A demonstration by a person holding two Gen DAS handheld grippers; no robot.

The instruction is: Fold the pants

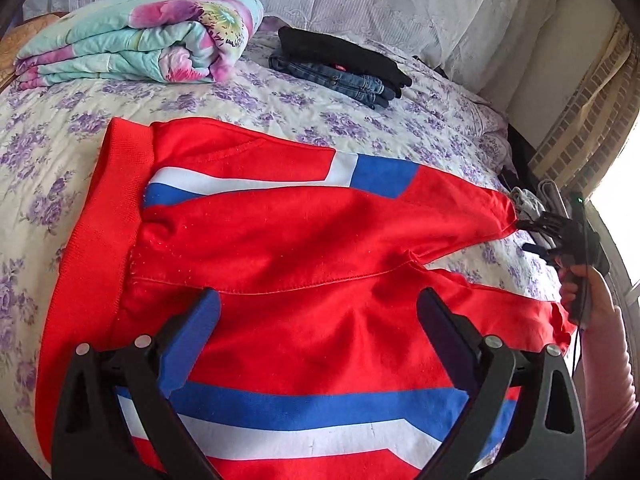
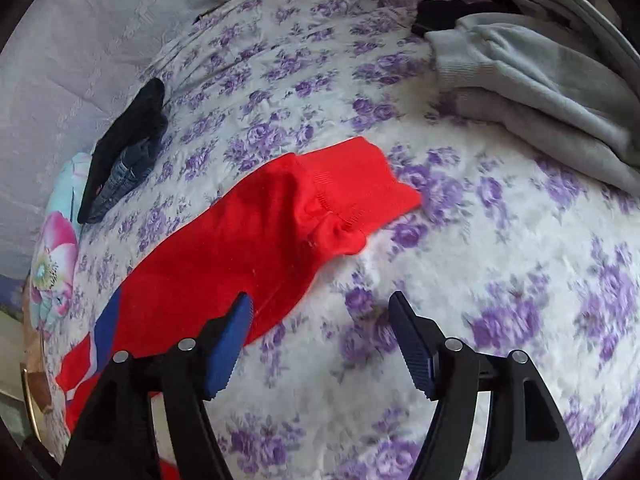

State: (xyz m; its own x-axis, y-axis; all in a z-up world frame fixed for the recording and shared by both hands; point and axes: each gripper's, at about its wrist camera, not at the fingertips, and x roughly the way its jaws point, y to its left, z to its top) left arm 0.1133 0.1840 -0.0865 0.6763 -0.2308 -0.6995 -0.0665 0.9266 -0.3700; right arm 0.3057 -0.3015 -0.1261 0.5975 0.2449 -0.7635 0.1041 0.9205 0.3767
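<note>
Pants (image 1: pixel 304 232), red with blue and white stripes, spread flat across the middle of the left wrist frame on the floral bedspread (image 1: pixel 60 128); waistband at centre left, legs running toward the right edge, presumably laid out so for a clean fold. Left gripper (image 1: pixel 320 312) at bottom centre, tongs spread wide over the seat of the fabric and pinching nothing; likely poised above the seam to press or pick up a fold line. Right gripper (image 2: pixel 320 312) at bottom centre of the right wrist frame, tongs likewise spread and empty, one blue pad (image 2: pixel 230 344) just over the edge of the red leg, the other over bare bedspread. Ribbed cuff (image 2: pixel 360 184) at frame centre, slightly bunched and lying on the sheet, well placed for a grab from this side. Seemingly an early stage: legs not yet doubled, nothing lifted. Elsewhere, out of the working area: folded dark clothes and jeans (image 1: pixel 344 64) at upper centre of the left view, flowered quilt (image 1: pixel 136 36) at upper left, grey garment (image 2: pixel 540 80) at upper right of the right view.
</note>
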